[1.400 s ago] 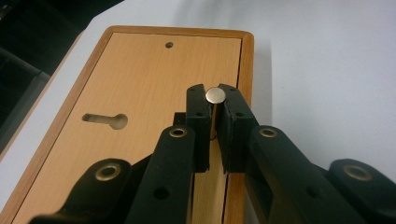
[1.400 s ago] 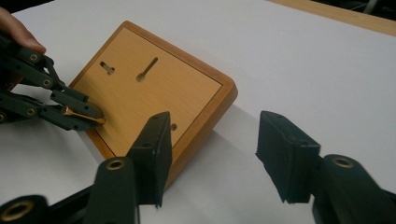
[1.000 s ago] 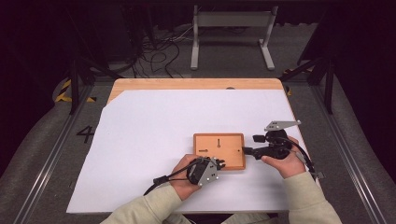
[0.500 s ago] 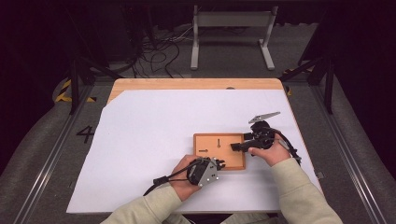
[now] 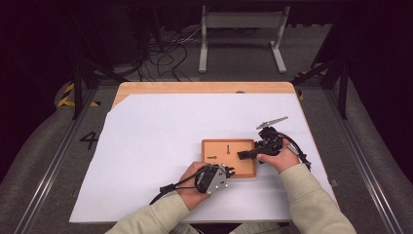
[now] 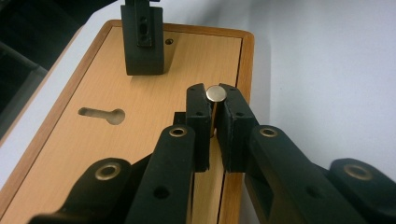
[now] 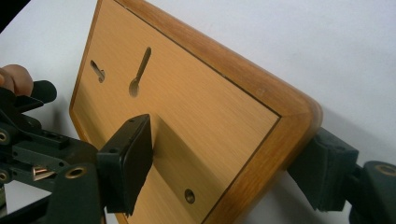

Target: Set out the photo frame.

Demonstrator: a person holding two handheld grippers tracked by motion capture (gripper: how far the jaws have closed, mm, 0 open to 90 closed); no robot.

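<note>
In the high view, a small wooden board (image 5: 229, 158) lies on the white sheet (image 5: 160, 141) that covers the surface, near the front edge and a bit toward the right edge. The board has two dark slots shaped like keyholes. The left tongs (image 5: 228, 171) sit at the front edge of the board, near its right front corner. The left hand (image 5: 192, 181) holds them low over the sheet. The right tongs (image 5: 242, 155) reach in from the right edge of the board, and the right hand (image 5: 278, 157) holds them there.

In the left gripper view, the left tongs (image 6: 215, 119) are pressed together on a small metal pin (image 6: 216, 94). The pin stands up between the two black pads (image 6: 236, 123), and its round shiny top shows just above them. It is close to the raised rim of the board (image 6: 140, 107). One keyhole slot (image 6: 102, 114) lies farther off in the board. One black pad of the right tongs (image 6: 142, 39) rests on the far end of the board.

In the right gripper view, the right tongs (image 7: 229, 175) are spread wide around a corner of the board (image 7: 196, 121). One pad (image 7: 128, 161) lies on the top face. The other pad (image 7: 327, 170) is outside the rim. These tongs have just been closing a little, with the board between them. I cannot tell if both pads press on it. The left tongs (image 7: 28, 154) show at the left.
</note>
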